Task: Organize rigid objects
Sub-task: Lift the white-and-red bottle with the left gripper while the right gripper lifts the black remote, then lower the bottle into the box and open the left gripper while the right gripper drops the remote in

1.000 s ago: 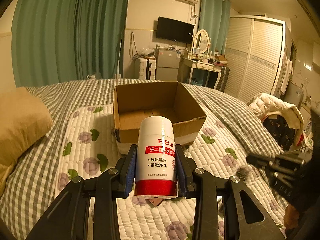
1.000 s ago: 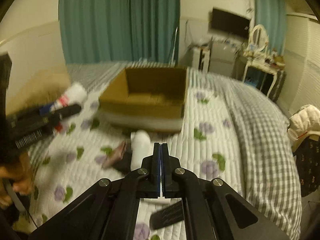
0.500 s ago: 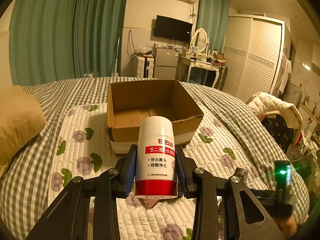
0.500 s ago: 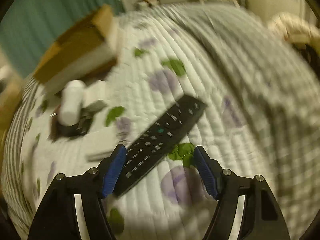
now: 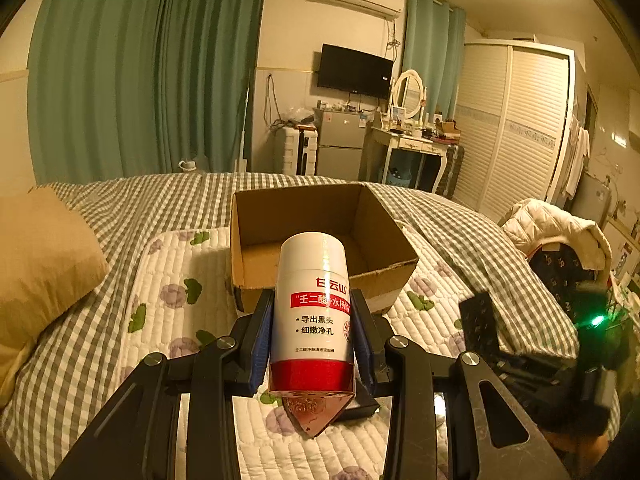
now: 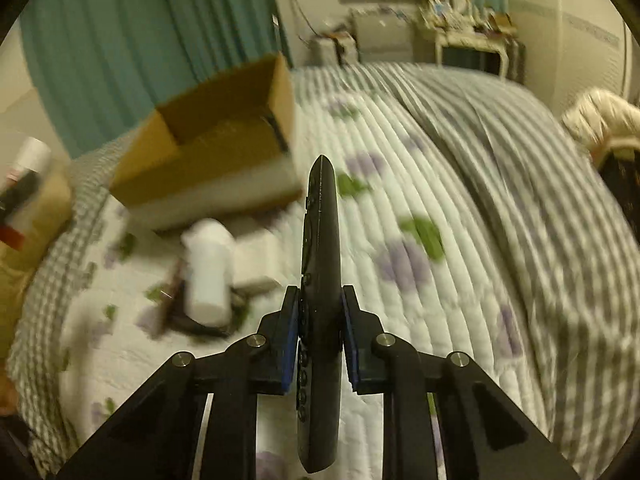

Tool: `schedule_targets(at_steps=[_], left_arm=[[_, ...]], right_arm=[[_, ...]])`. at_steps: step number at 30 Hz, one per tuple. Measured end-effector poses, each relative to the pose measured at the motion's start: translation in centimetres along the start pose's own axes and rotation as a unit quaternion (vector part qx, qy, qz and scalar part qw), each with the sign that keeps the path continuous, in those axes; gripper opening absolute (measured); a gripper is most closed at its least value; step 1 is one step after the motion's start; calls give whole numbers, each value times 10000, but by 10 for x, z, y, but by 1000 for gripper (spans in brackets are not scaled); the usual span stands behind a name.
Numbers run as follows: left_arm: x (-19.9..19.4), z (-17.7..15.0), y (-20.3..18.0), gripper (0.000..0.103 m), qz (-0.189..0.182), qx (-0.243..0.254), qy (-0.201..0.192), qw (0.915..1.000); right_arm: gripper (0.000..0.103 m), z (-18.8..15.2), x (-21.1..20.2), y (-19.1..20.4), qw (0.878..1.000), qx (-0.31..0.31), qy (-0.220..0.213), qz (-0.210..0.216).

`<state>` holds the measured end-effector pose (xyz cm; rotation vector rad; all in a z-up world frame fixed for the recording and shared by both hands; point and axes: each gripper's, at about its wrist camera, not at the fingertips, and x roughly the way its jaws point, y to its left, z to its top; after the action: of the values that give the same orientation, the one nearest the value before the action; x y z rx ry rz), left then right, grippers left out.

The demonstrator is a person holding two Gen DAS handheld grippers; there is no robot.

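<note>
In the left wrist view: left gripper (image 5: 312, 344) clamped on a bottle (image 5: 311, 312), blue-padded fingers (image 5: 259, 346) pressed against both its sides. Bottle white with a red band at the base and red-and-black print, held upright, above the quilt (image 5: 168, 280). Just beyond it, an open box (image 5: 320, 236) on the bed, plain brown inside, its near wall partly hidden by the bottle. Under the bottle's base, a reddish pointed piece (image 5: 314, 412), kind hard to tell. Tan pillow (image 5: 40, 256) at the left, on the checked blanket (image 5: 472, 240). Right gripper (image 5: 532, 364) low at the right edge, blurred, with a dark flat remote (image 5: 478, 328) sticking up from it and a green light glowing behind.

In the right wrist view: right gripper (image 6: 320, 344) closed narrow on the remote (image 6: 320, 280), fingers (image 6: 290, 344) against its two flat faces. Remote seen edge-on, long axis pointing forward, tip toward the box (image 6: 208, 152), raised off the quilt (image 6: 400, 200). Box tilted in the frame, open top showing, well ahead and to the left. Between box and gripper, left of the remote, a small heap on the quilt: a white jar (image 6: 210, 268) lying over something dark, a pale block (image 6: 256, 258) beside it, all blurred. At the far left edge, the bottle (image 6: 24, 168) in the left gripper, only partly in view.
</note>
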<state>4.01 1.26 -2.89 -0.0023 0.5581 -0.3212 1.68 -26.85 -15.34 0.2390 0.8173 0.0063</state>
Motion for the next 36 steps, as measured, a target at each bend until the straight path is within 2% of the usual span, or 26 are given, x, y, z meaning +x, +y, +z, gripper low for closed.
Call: schedule_targets(at_steps=[3,10,18,23,29,32,36], left_arm=[[0,6,1,36,3,9,-56,10000],[6,24,9,36,115,-24,-213,9997],[39,47,18,36,130,-6,-232,9996],[71,62,24,36,253,22,-189,9995],[118,74,33,36,393,38,-5,9992],[142,76,35,36,404,46,137,9991],[179,70,36,36,366,36,475,9982]], right_arm=[[20,27,-23,19,9988,-221,-378,201],[20,67,-48,52,9931,-591,-928,412],[20,118,-39,92,9821,-1055,-1385,725],[20,142,-18,99,9800,-1122,-1435,807],[20,166,29,108,9804,-1290,-1313,709],[20,174,57,111,9822,-1376,-1147,572],[20,178,103,101,9878,-1348,-689,370]])
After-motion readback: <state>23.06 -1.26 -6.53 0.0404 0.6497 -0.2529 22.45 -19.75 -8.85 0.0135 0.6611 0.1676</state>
